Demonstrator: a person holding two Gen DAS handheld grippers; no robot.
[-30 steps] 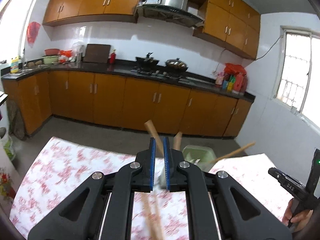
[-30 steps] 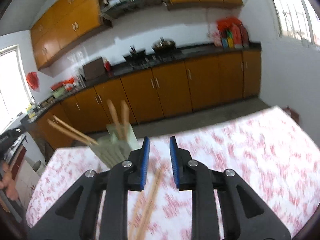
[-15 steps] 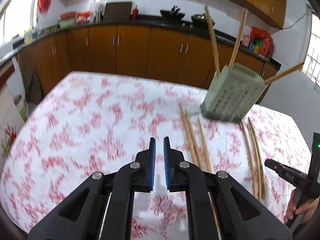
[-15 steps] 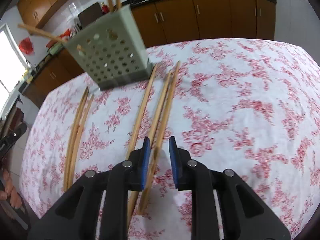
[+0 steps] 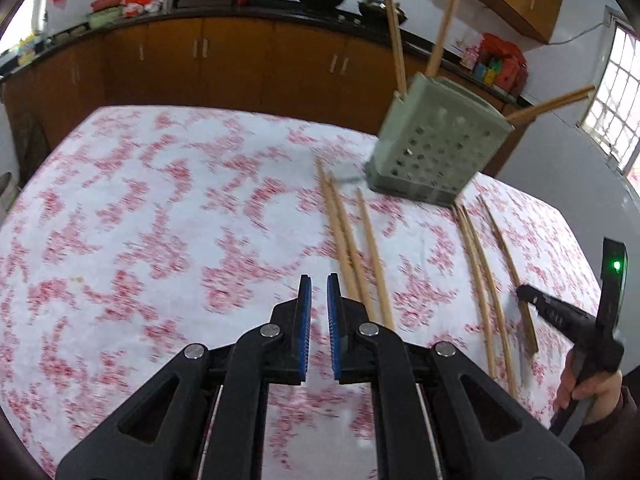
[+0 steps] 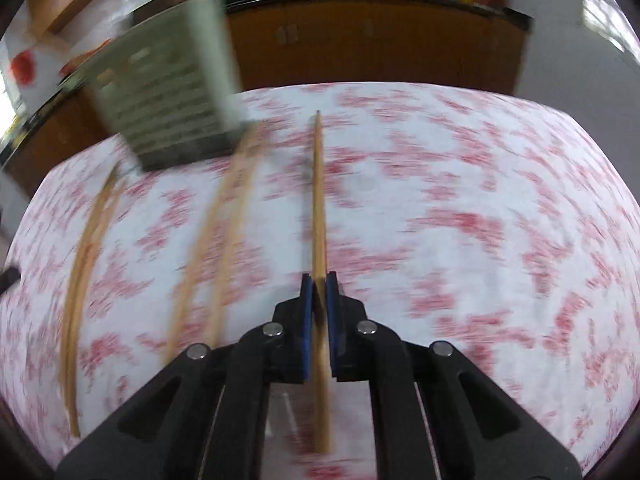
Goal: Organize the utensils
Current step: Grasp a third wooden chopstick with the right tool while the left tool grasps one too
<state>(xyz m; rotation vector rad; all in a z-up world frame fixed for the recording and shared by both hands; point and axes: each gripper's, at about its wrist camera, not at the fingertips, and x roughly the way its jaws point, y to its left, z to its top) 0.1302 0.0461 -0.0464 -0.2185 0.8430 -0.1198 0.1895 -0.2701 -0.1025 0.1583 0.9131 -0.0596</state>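
The right hand-held gripper clamps one chopstick lying lengthwise between its pads on the worktop; half a second earlier those pads stood apart.

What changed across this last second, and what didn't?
Both cameras tipped from the kitchen down to the table. The right gripper closed its jaws on a chopstick lying on the tablecloth. The left gripper stayed shut and empty; the holder kept its chopsticks.

Soft daylight from a window, fisheye-bent dark corners, heavy motion blur across the right wrist view.
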